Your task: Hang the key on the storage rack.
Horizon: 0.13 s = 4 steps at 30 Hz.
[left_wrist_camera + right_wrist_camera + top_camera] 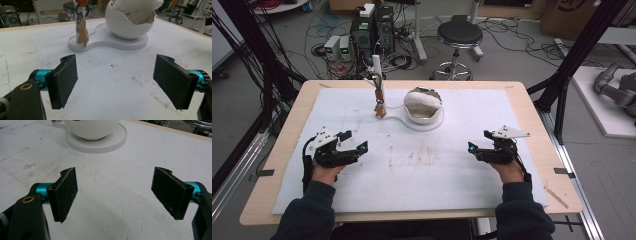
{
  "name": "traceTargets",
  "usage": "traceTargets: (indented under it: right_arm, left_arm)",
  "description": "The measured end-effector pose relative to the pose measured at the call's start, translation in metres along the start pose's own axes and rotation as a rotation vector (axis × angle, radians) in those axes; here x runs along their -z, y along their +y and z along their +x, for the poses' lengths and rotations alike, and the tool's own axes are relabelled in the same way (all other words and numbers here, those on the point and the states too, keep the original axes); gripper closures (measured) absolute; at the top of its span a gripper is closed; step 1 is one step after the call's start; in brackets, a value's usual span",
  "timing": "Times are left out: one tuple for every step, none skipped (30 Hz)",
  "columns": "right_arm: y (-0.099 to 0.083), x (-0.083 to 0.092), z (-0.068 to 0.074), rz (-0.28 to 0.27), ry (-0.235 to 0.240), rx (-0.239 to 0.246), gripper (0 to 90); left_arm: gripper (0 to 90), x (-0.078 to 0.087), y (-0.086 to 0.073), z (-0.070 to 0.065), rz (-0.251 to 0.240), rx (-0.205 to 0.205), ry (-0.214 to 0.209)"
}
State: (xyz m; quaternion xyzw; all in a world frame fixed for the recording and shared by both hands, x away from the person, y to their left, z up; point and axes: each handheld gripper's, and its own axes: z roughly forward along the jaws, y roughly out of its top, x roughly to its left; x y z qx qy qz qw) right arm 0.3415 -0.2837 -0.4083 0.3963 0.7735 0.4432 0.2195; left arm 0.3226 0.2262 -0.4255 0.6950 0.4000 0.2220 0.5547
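The white stand (pixel 424 121) at the far middle of the desk (pixel 532 125) serves as landmark. On its round end sits a white egg-shaped bowl (pixel 424 104) with something pale and soft inside; on its narrow end rises a thin post (pixel 377 75), from which a small tan figure charm (pixel 82 35) hangs on a ring. The left gripper (pixel 354 148) rests on the white mat well short of the stand, to its left; the right gripper (pixel 479 148) lies equally short, to its right. Both have their fingers spread wide, holding nothing. Judging from this, no work has begun: charm hung, bowl seated, every step is left to do.
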Motion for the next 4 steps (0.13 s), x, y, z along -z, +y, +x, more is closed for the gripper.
traceTargets:
  right_arm:
    - [0.0000, 0.0000, -0.0005, -0.002, 0.002, -0.003, 21.4]
    - [-0.0001, 0.0000, -0.0005, 0.000, 0.001, -0.006, 21.4]
    - [-0.0001, 0.0000, -0.0005, 0.000, 0.001, -0.006, 21.4]
    - [0.0000, 0.0001, -0.0011, 0.000, 0.002, -0.003, 21.4]
  left_arm:
    - [19.5, -0.0006, -0.0001, 0.0000, -0.002, 0.003, 0.001]
    - [19.5, -0.0008, 0.0000, 0.0003, 0.000, 0.002, -0.001]
    - [19.5, -0.0008, 0.0000, 0.0003, 0.000, 0.002, -0.001]
    - [19.5, -0.0013, -0.0002, 0.0005, -0.002, 0.005, 0.001]
